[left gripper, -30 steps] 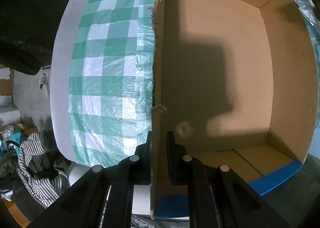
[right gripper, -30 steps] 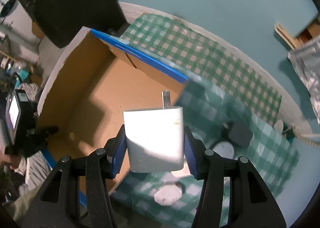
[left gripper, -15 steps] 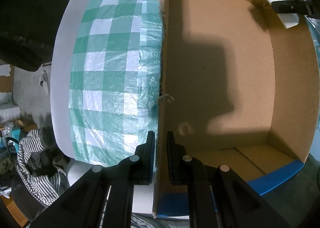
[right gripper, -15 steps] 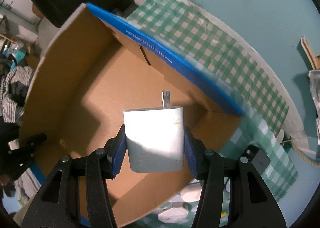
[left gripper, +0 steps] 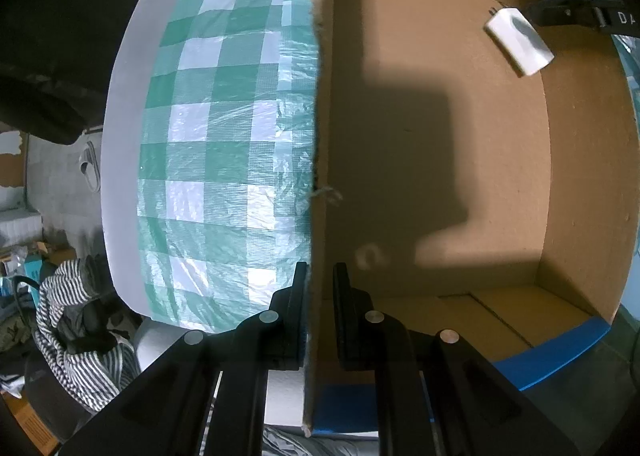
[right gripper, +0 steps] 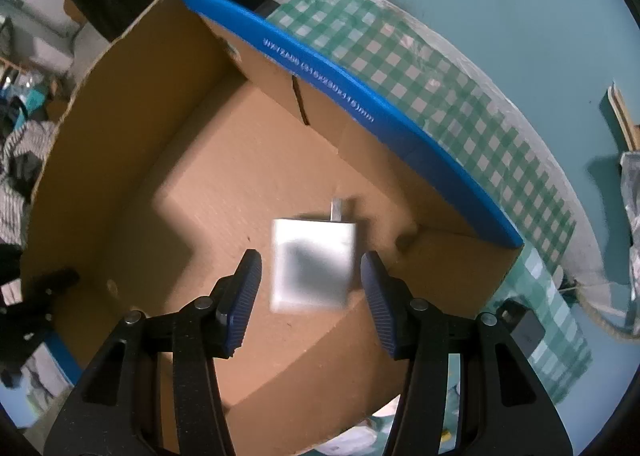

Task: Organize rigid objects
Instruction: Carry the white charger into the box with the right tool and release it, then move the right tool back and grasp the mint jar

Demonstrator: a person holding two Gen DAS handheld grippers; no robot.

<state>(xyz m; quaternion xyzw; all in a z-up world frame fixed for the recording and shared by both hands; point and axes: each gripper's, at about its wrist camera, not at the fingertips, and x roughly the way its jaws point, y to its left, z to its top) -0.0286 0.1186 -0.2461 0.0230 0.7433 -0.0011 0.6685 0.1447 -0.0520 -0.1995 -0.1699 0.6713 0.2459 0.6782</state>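
A white plug-in charger (right gripper: 313,262) is blurred and free between the blue pads of my right gripper (right gripper: 311,282), which is open above the inside of a cardboard box (right gripper: 160,159) with blue-taped edges. From the left wrist view the charger (left gripper: 519,40) hangs in the air near the box's far right wall, just under the right gripper's black finger (left gripper: 576,11). My left gripper (left gripper: 320,288) is shut on the box's near wall (left gripper: 320,135), one finger outside and one inside.
The box stands on a green-and-white checked tablecloth (left gripper: 224,127). A dark adapter (right gripper: 524,330) and pale round pieces lie on the cloth beside the box's right corner. Striped clothing (left gripper: 72,336) lies on the floor at lower left.
My right gripper has moved over the box and opened. The charger has left its pads and is dropping into the box. The left gripper keeps its hold on the wall.
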